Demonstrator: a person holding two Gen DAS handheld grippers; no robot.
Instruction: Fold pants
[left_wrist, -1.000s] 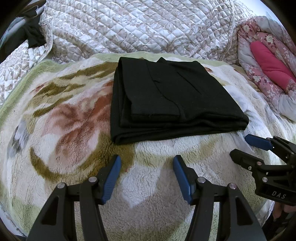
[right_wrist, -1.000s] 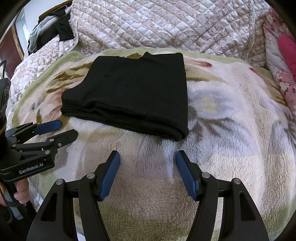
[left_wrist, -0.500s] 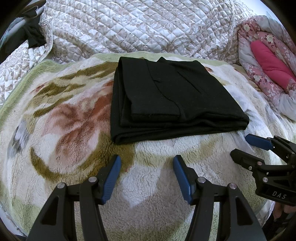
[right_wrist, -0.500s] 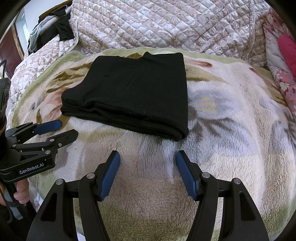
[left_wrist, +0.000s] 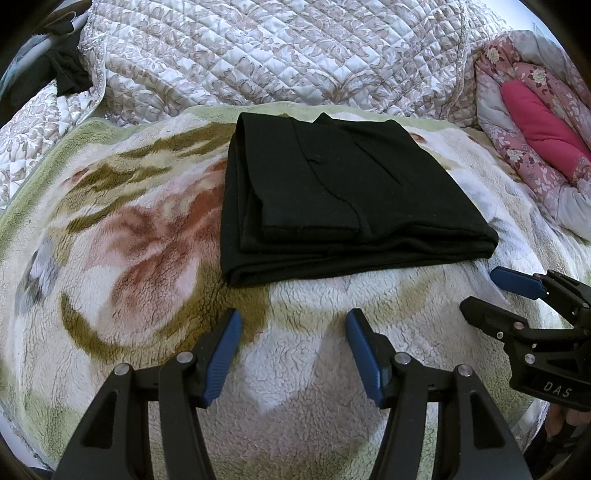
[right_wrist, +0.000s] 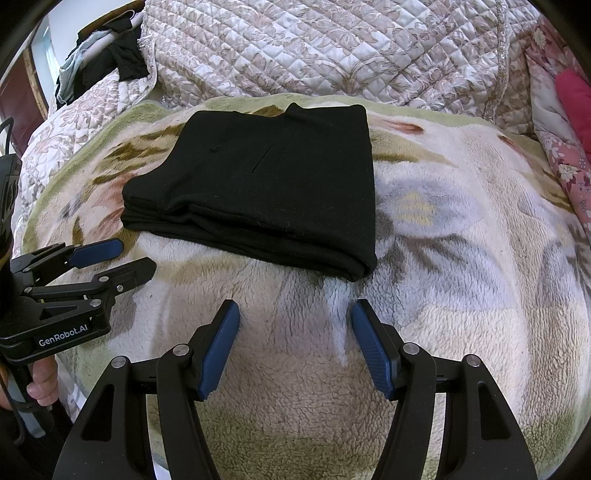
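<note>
Black pants (left_wrist: 343, 195) lie folded into a flat, layered rectangle on a fleecy floral blanket (left_wrist: 129, 240). In the right wrist view the same pants (right_wrist: 266, 188) sit ahead and slightly left. My left gripper (left_wrist: 293, 325) hovers over the blanket just short of the pants' near edge, open, with nothing between its blue pads. My right gripper (right_wrist: 295, 314) is open and empty as well, a little short of the pants' near right corner. Each gripper shows in the other's view: the right gripper (left_wrist: 491, 291) at the right edge, the left gripper (right_wrist: 122, 258) at the left edge.
A quilted beige bedspread (left_wrist: 277, 55) rises behind the blanket. Pink floral bedding (left_wrist: 535, 122) is bunched at the far right. Dark clothes (right_wrist: 110, 62) hang at the far left. A hand (right_wrist: 42, 384) grips the left gripper's handle.
</note>
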